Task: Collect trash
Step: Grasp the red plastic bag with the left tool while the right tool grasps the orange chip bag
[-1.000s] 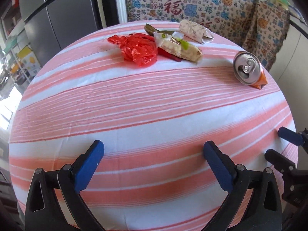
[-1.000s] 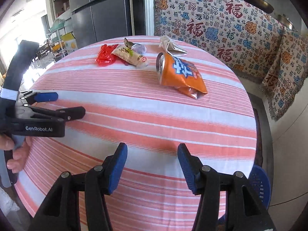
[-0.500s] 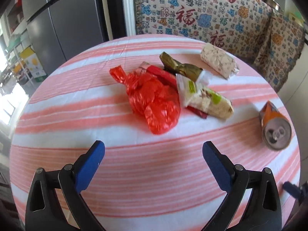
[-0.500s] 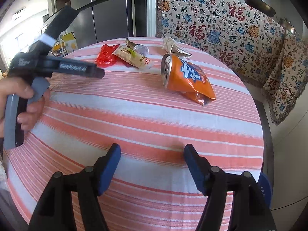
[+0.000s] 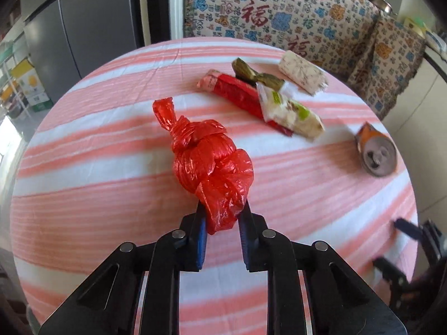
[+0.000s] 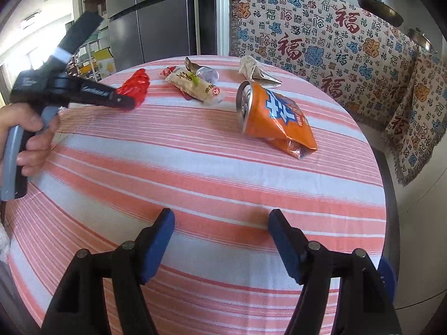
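Note:
My left gripper (image 5: 222,217) is shut on a knotted red plastic bag (image 5: 212,164), gripping its near end above the striped round table (image 5: 83,195). In the right wrist view the left gripper (image 6: 131,103) holds the red bag (image 6: 135,86) at the table's far left. Beyond it lie a red wrapper (image 5: 237,92), a white-and-green snack wrapper (image 5: 290,111), an olive wrapper (image 5: 251,75) and a white patterned packet (image 5: 301,72). A crushed orange can (image 6: 268,114) lies on its side. My right gripper (image 6: 220,240) is open and empty over the table's near edge.
A patterned cloth (image 6: 321,42) covers the furniture behind the table. A grey fridge (image 6: 156,14) stands at the back left. A blue bin edge (image 6: 387,273) shows below the table at the right.
My left gripper moved forward to the red bag and closed on it. The right gripper moved slightly closer to the can and stayed open.

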Action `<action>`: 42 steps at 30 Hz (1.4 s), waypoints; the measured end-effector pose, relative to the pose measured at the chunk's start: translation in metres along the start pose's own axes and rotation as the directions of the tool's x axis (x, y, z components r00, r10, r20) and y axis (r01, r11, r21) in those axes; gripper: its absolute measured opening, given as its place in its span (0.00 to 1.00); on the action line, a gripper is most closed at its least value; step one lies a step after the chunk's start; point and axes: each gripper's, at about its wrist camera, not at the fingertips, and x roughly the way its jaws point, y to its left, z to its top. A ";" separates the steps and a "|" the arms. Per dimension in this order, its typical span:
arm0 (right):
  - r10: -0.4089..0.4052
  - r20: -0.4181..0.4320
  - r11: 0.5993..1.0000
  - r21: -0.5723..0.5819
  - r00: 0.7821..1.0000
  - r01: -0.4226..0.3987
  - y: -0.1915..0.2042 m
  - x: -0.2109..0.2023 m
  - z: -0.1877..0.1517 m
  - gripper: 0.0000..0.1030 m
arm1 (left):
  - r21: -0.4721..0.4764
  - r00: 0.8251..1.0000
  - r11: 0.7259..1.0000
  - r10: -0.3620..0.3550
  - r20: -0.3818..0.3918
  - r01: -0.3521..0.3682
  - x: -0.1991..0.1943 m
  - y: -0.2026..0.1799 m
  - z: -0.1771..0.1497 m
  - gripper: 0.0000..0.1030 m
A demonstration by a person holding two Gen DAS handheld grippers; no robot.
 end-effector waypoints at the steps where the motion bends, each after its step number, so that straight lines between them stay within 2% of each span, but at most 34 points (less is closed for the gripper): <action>1: -0.001 -0.001 1.000 0.000 1.000 0.001 0.000 0.001 0.001 0.70 | 0.008 1.000 1.000 -0.023 -0.016 0.023 -0.007 0.001 -0.009 0.19; 3: 0.001 0.000 1.000 0.001 1.000 -0.001 0.000 0.000 0.000 0.70 | 0.017 0.997 0.997 -0.069 -0.044 0.069 -0.021 0.001 -0.031 0.19; 6: 0.000 0.003 1.000 0.002 1.000 0.000 0.000 0.000 0.001 0.70 | 0.017 0.995 0.996 -0.087 -0.045 0.088 -0.034 0.000 -0.057 0.23; 8: -0.002 0.007 1.000 0.004 1.000 0.002 0.000 -0.001 0.000 0.70 | 0.012 0.997 0.997 -0.071 -0.027 0.071 -0.035 -0.002 -0.068 0.38; 10: -0.003 0.016 1.000 0.006 1.000 0.003 0.000 -0.002 -0.002 0.70 | 0.009 0.999 0.999 -0.047 0.008 0.047 -0.034 -0.004 -0.069 0.69; 12: -0.005 0.025 1.000 0.008 1.000 0.005 0.001 -0.003 -0.003 0.70 | -0.008 0.999 1.000 0.002 0.032 -0.002 -0.033 -0.004 -0.067 0.85; 13: -0.006 0.028 1.000 0.010 1.000 0.006 0.000 -0.003 -0.004 0.70 | -0.015 0.999 1.000 0.011 0.048 -0.010 -0.030 -0.002 -0.062 0.89; 16: -0.010 0.030 1.000 0.015 1.000 0.010 0.000 -0.004 -0.005 0.70 | -0.039 0.998 0.998 0.044 0.049 -0.042 -0.019 0.003 -0.056 0.91; 21: -0.008 0.023 1.000 0.015 1.000 0.008 -0.005 -0.006 -0.007 0.70 | -0.024 0.989 0.991 0.134 0.059 -0.133 -0.009 0.006 -0.055 0.95; 22: -0.010 0.019 1.000 0.021 1.000 0.009 -0.007 -0.007 -0.006 0.71 | -0.024 0.988 0.989 0.146 0.059 -0.144 -0.008 0.008 -0.055 0.99; 27: -0.025 0.006 0.999 0.048 1.000 0.025 -0.020 -0.005 -0.005 0.74 | -0.027 0.987 0.989 0.148 0.065 -0.146 -0.007 0.012 -0.056 1.00; 36: -0.052 -0.011 0.995 0.084 0.999 0.053 -0.024 0.003 0.003 0.87 | -0.032 0.985 0.987 0.156 0.075 -0.154 -0.008 0.010 -0.058 1.00; 42: -0.057 -0.031 0.990 0.125 0.998 0.061 -0.035 0.008 0.010 0.88 | -0.033 0.985 0.988 0.155 0.075 -0.153 -0.008 0.010 -0.058 1.00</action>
